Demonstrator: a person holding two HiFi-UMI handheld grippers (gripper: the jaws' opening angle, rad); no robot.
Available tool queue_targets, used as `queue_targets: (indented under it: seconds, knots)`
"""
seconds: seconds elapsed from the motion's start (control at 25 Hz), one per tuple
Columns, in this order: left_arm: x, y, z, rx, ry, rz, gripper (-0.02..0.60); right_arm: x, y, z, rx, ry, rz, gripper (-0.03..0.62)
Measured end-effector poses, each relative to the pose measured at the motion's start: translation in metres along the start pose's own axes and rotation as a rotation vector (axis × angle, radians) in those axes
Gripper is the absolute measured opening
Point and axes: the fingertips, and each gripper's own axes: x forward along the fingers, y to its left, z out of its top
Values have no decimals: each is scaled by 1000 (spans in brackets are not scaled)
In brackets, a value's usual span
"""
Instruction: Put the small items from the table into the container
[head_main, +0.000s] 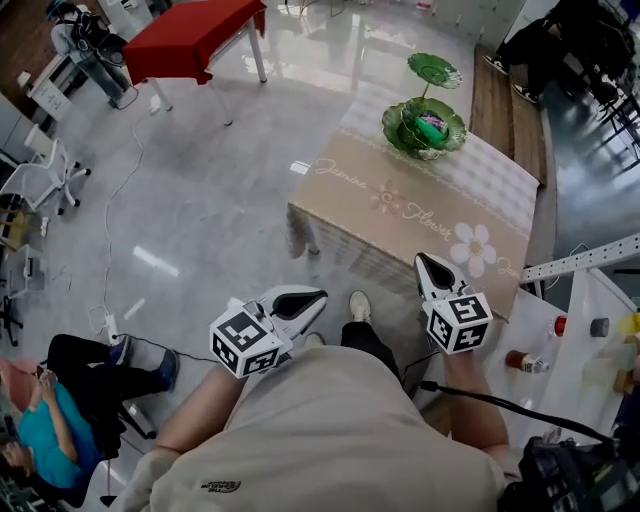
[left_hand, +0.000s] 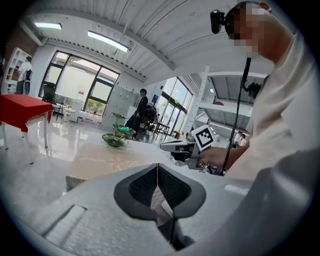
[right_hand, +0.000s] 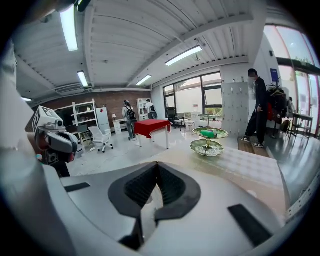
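While the person stands at the near edge of the worktop (head_main: 400, 215), the left tool (head_main: 315, 297) and the right tool (head_main: 426, 264) each have their jaws pressed together with nothing between them. A green tiered dish stand (head_main: 423, 140) sits near the far edge, with a small green item (head_main: 432, 127) in one dish.

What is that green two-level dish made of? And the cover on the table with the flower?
The green two-level dish looks like glazed ceramic or glass: its wavy plates are glossy with bright glints, though shiny plastic is possible. The table cover looks like matte woven cloth: it hangs in soft folds at the edge and carries printed checks and a daisy.
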Motion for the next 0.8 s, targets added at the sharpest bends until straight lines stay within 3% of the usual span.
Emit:
queue_targets:
  seconds: [0.8]
  knots:
    - [-35, -27, -36, -13, -13, -36, 8, -46, 100, -39, -71, 1, 80, 15]
